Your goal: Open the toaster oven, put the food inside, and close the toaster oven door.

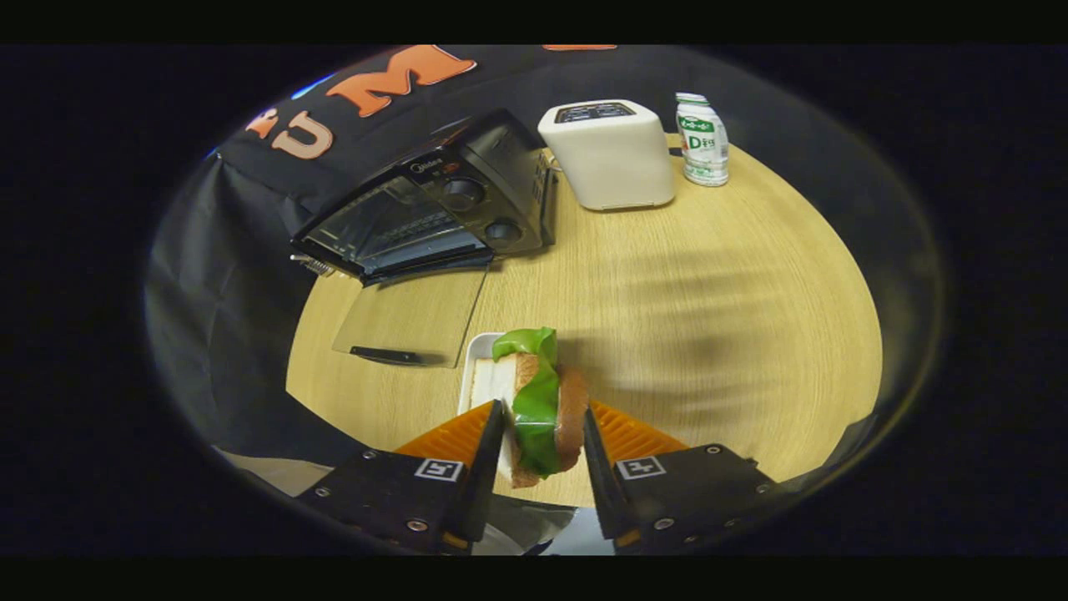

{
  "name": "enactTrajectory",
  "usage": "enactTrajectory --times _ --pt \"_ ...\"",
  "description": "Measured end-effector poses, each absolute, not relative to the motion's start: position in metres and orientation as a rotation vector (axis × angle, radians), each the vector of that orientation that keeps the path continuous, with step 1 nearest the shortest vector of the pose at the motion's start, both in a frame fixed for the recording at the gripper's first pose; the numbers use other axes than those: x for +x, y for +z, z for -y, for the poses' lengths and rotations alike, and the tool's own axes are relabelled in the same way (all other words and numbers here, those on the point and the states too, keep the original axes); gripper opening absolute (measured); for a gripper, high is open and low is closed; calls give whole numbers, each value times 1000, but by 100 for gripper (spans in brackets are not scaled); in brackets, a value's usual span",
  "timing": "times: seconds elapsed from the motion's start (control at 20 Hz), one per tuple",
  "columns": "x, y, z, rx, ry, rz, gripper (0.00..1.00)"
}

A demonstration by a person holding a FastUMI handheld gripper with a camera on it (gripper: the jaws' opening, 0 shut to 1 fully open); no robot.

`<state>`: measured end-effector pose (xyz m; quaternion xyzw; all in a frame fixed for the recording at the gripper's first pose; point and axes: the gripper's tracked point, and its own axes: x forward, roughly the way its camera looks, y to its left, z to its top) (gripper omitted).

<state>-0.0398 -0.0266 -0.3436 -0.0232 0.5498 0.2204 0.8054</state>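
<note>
Sandwich (534, 405) — bread slices with a green lettuce leaf between them — is standing on edge between the fingers of the gripper (542, 451), over a small white plate (477, 367) on the wooden table (709, 317). Both fingers are pressing on its outer faces, so the gripper is closed around it. Beyond the fingers, the toaster oven (434, 209) is sitting with its glass door (409, 321) already folded down flat onto the table, the cavity waiting open.

It is likely going to handle as something light and soft: the bread should crush under a hard squeeze, and the smooth leaf may let the layers slide apart. Gripping across the flat faces, near the middle, looks like the safest hold — firm enough to keep the stack together. A white toaster (609, 154) and a small bottle (702, 140) are standing well apart, farther back.
</note>
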Motion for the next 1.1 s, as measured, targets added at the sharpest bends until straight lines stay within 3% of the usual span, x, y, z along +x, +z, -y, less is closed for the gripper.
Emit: enactTrajectory --times 0.15,0.35,0.8,1.1 --pt "-41 -339 21 -8 456 -1182 37" --pt "-46 -331 15 -50 455 -1161 26" --pt "-37 -267 2 -61 429 -1006 25" --pt "-37 -242 -44 190 440 -910 25"
